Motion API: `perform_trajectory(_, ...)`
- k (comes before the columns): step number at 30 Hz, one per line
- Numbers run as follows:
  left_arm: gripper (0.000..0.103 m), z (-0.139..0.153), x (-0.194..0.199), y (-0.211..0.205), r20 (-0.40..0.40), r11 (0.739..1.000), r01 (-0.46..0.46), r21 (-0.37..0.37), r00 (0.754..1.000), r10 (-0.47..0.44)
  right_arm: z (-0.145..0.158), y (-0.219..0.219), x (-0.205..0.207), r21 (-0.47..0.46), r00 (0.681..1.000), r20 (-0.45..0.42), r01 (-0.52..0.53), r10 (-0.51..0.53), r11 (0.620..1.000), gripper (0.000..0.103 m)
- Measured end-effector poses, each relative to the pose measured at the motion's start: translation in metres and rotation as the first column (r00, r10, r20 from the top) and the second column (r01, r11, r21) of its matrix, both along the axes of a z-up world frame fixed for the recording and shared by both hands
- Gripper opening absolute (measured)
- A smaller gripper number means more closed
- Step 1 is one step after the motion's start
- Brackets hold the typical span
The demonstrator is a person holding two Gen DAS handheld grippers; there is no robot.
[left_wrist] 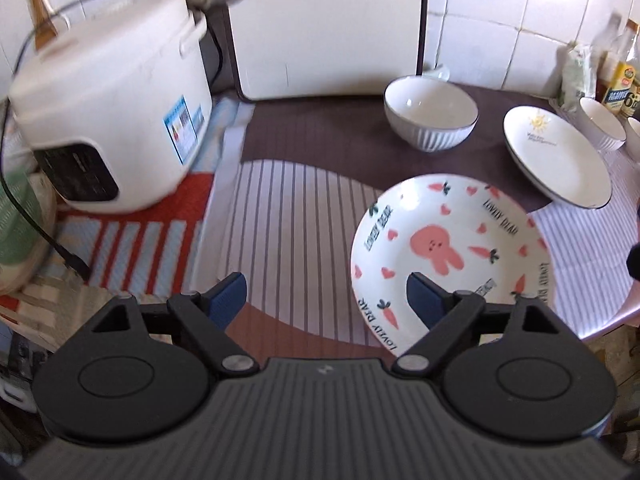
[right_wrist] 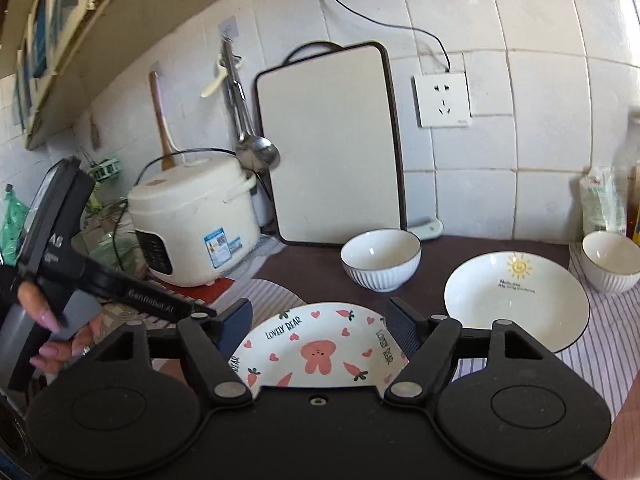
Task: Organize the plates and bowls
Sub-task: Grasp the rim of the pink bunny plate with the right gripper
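A bunny-and-carrot plate [left_wrist: 452,256] lies on the striped mat near the front edge; it also shows in the right wrist view [right_wrist: 316,348]. A white sun-print plate [left_wrist: 556,156] [right_wrist: 516,300] lies to its right. A ribbed white bowl [left_wrist: 430,116] [right_wrist: 380,258] stands behind them, and a second ribbed bowl [left_wrist: 602,124] [right_wrist: 610,260] stands at the far right. My left gripper [left_wrist: 326,298] is open and empty, its right finger over the bunny plate's near rim. My right gripper [right_wrist: 320,318] is open and empty, above the bunny plate's near side.
A white rice cooker [left_wrist: 108,116] [right_wrist: 192,220] with a black cord stands at the left. A white cutting board [left_wrist: 328,28] [right_wrist: 328,144] leans on the tiled wall. Bottles and a packet [left_wrist: 600,76] stand at the far right. The table edge [left_wrist: 600,328] runs at the front right.
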State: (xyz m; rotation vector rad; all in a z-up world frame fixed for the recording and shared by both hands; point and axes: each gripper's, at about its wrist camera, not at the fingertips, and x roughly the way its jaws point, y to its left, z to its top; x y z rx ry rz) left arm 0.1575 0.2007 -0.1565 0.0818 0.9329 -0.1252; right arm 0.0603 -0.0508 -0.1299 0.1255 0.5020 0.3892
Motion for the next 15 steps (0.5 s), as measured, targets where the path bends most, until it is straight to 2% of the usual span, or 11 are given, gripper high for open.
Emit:
perform_trajectory(4, 0.087, -0.023, 0.005, 0.003, -0.007, 0.999, 0.006, -0.04, 1.0, -0.006, -0.023, 0.007, 0.013, -0.032, 0.998, -0.06, 0.005, -0.007, 0.999, 0.078)
perform_trajectory(7, 0.087, -0.037, 0.01, 0.006, -0.031, 0.992, 0.031, -0.122, 0.999, -0.035, -0.047, 0.004, 0.024, -0.004, 0.991, -0.128, 0.038, -0.038, 0.999, 0.078)
perform_trajectory(11, 0.085, -0.052, 0.014, 0.005, -0.042, 0.988, 0.027, -0.15, 0.999, -0.034, -0.066, -0.001, 0.03, 0.022, 0.987, -0.148, 0.069, -0.065, 0.997, 0.078)
perform_trajectory(13, 0.082, -0.059, 0.017, 0.006, -0.059, 0.985, 0.028, -0.167, 0.998, -0.039, -0.073, -0.002, 0.035, 0.03, 0.982, -0.177, 0.075, -0.069, 0.997, 0.078)
perform_trajectory(15, 0.07, -0.065, 0.02, 0.007, -0.084, 0.983, 0.024, -0.184, 0.996, -0.04, -0.081, -0.006, 0.041, 0.061, 0.972, -0.222, 0.096, -0.081, 0.993, 0.078)
